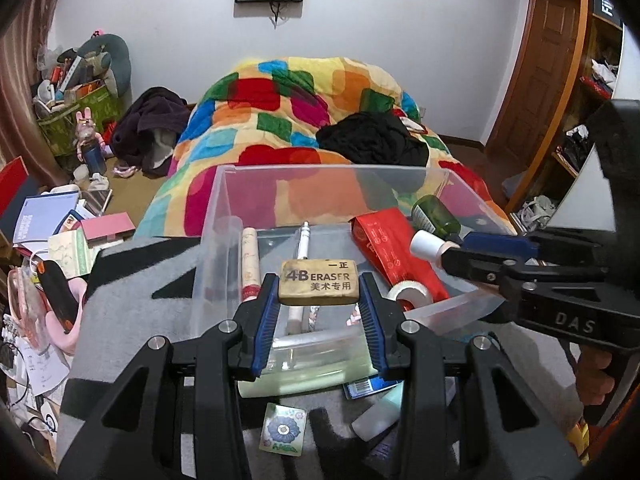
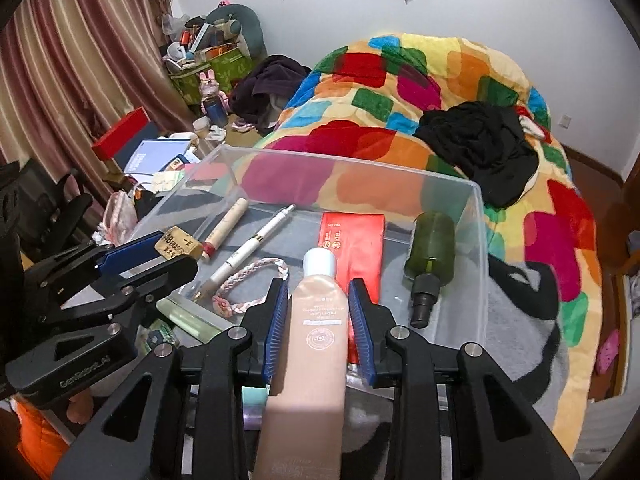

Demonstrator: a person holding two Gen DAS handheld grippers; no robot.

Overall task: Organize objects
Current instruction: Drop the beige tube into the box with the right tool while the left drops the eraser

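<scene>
Two hand-held grippers over clear bin (image 2: 478, 216) on grey blanket (image 1: 132, 300), left (image 1: 319, 297) clamping eraser (image 1: 319, 282), right (image 2: 318, 300) clamping tube (image 2: 316, 328).

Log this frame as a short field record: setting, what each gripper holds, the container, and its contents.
setting: bedroom, grey mat by a bed with a colourful quilt
left gripper: shut on the 4B eraser, over the bin
right gripper: shut on the pink tube, white cap forward
container: clear plastic bin
contents: green spray bottle, red packet, white pen, braided cord, cream stick, tape roll
</scene>
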